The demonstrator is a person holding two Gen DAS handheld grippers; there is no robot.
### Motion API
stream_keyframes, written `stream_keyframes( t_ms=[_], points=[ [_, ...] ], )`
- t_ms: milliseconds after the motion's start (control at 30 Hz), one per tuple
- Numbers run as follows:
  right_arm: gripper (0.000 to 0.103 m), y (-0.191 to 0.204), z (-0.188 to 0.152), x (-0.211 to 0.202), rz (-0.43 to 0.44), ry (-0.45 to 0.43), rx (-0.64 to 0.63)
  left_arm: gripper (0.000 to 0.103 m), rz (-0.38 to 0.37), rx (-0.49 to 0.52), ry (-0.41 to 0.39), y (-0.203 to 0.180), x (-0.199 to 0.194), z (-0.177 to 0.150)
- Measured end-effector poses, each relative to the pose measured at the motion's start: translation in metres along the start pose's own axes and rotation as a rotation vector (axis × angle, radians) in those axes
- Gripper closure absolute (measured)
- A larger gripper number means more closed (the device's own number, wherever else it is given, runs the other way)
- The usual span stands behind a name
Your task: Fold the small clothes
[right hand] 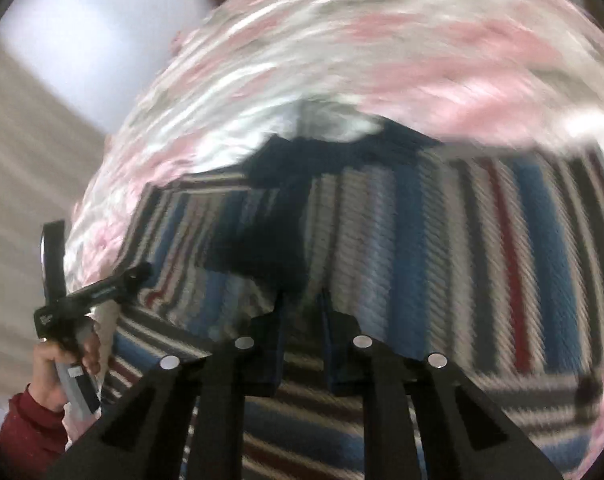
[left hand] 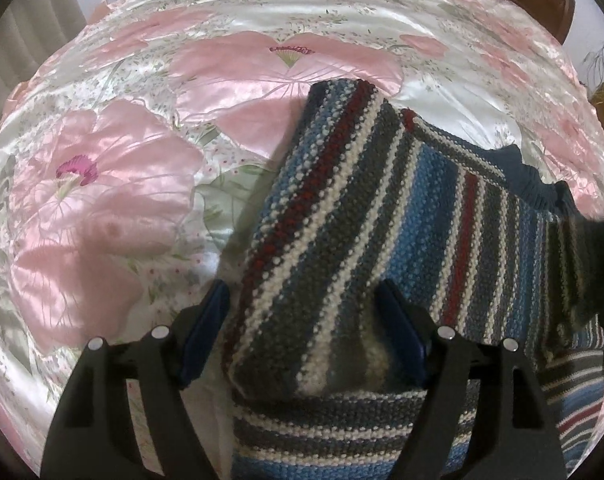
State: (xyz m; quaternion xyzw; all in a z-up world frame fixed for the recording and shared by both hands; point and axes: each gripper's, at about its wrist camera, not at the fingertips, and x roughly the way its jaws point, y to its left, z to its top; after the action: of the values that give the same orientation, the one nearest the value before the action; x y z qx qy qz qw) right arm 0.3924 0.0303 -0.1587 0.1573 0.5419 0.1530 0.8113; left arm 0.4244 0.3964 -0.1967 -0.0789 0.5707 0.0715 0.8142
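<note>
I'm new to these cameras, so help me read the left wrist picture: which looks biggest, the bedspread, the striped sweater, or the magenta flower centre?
1. Bedspread, filling most of the frame.
2. Striped sweater; it lies nearer the camera, which flatters its size.
3. Magenta flower centre, clearly smallest.

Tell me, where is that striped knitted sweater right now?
The striped sweater lies on the pink floral bedspread, right of centre in the left wrist view, with one folded part between the open left gripper fingers.

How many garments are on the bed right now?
1: a striped knit sweater on the floral bedspread, one part folded over between the left gripper's fingers. More could lie outside both views.
</note>
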Motion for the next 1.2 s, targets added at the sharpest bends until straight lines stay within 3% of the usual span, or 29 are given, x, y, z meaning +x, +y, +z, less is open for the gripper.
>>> stream_keyframes(
  t_ms=[33,133,333,500,633,700,767,867,967,1067,1133,1200],
  points=[
    [0.076,-0.019,-0.011,-0.004,0.015,0.011,0.037,0.027,0.001,0.001,-0.002,-0.001,-0.001,-0.001],
    [0.033,-0.058,-0.032,-0.014,0.025,0.021,0.109,0.027,0.004,0.004,-0.009,-0.003,-0.004,-0.004],
    [0.03,-0.097,-0.027,-0.03,0.099,-0.042,0.21,0.027,0.033,0.034,-0.077,-0.008,-0.025,-0.015],
    [0.029,-0.079,0.006,-0.004,0.002,0.014,0.133,0.026,0.048,0.086,-0.131,-0.017,-0.043,-0.017],
    [0.039,-0.067,0.019,0.023,-0.042,0.082,0.115,0.023,0.029,0.108,-0.135,-0.021,-0.046,-0.009],
    [0.054,-0.06,0.021,0.03,-0.037,0.098,0.096,0.023,0.028,0.101,-0.135,-0.02,-0.045,-0.007],
    [0.077,-0.052,0.023,0.036,-0.054,0.108,0.082,0.023,0.023,0.078,-0.135,-0.016,-0.043,-0.005],
    [0.096,-0.051,0.029,0.025,-0.044,0.073,0.057,0.023,0.023,0.037,-0.148,-0.006,-0.044,-0.005],
    [0.097,-0.063,0.039,-0.004,0.022,-0.017,0.088,0.022,0.037,0.017,-0.168,0.002,-0.046,-0.003],
    [0.097,-0.074,0.051,-0.024,-0.06,-0.113,0.087,0.021,0.062,0.014,-0.169,0.006,-0.042,-0.002],
    [0.096,-0.08,0.053,-0.017,-0.039,-0.075,0.1,0.02,0.077,0.032,-0.143,0.003,-0.033,-0.003],
    [0.09,-0.082,0.05,-0.006,-0.087,-0.034,0.09,0.02,0.1,0.057,-0.112,-0.002,-0.021,-0.005]
  ],
)
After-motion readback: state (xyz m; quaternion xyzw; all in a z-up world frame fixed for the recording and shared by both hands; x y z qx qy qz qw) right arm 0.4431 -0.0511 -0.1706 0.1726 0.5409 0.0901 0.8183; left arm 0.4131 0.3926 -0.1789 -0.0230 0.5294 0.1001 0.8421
